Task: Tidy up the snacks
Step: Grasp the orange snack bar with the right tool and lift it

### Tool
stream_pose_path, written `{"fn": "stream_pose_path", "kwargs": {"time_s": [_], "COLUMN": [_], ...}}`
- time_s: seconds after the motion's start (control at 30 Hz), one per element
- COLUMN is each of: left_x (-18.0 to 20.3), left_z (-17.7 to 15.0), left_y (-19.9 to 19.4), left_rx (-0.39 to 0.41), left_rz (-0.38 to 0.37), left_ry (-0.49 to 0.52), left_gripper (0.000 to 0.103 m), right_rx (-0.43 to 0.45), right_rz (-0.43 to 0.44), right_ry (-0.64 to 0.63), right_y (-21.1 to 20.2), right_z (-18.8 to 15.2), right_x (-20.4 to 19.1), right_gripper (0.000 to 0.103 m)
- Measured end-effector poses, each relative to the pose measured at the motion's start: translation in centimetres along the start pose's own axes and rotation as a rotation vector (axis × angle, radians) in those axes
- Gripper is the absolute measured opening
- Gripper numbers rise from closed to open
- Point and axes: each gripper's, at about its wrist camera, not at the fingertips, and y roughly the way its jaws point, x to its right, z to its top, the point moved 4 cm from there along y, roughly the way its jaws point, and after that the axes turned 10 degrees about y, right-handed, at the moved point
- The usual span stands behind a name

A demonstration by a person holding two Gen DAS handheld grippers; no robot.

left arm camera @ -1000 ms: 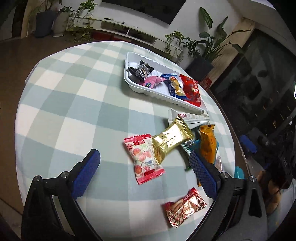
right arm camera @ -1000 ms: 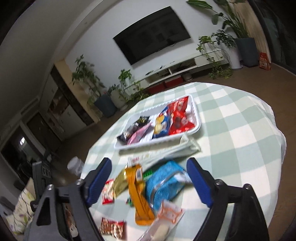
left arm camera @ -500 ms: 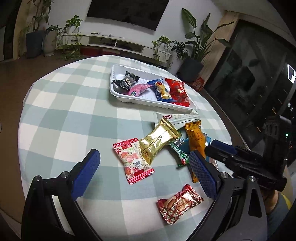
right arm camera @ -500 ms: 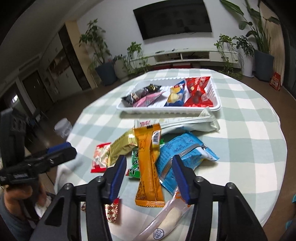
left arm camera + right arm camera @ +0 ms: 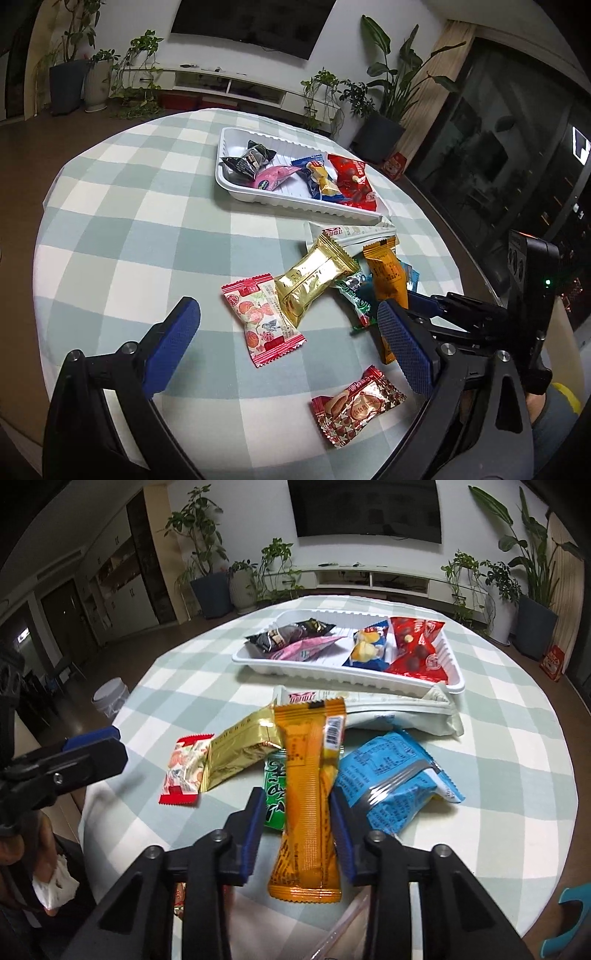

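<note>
Two jaws closing | right gripper (image 5: 297,823) now straddles orange packet (image 5: 309,794)

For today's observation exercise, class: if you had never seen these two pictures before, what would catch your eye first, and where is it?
First, the long orange snack packet in the middle foreground, lying between the right gripper fingers as its jaws close around it. Next, the white tray farther back on the checked tablecloth, already holding four snacks. Then the gold packet among the loose pile, ahead of the open left gripper.

No legible text on wrappers (image 5: 306,794)
</note>
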Motion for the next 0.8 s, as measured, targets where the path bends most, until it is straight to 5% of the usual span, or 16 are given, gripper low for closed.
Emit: {"fn": "stream_pose_path", "kwargs": {"time_s": [0.2,0.6,0.8], "left_x": [0.2,1.6,5.5], "left_z": [-0.1,-0.4,-0.8], "left_y": [0.3,0.5,0.7], "left_rx": [-0.011,-0.019,-0.049], "left_rz": [0.004,0.011,-0.041], "left_ry": [0.015,0.109,0.329], "left_gripper": [0.097,0.097,0.097], "right_rx": [-0.004,0.047,0.080], "right_rz": [0.004,0.144,0.186], "right_ry": [0.006,0.181,0.217], "right_y": [0.0,-2.3,-3.3], "right_z": [-0.1,0.9,1.3], "right_x": [0.1,2.4,2.9], "right_gripper": [0.022,0.019,0.020]}}
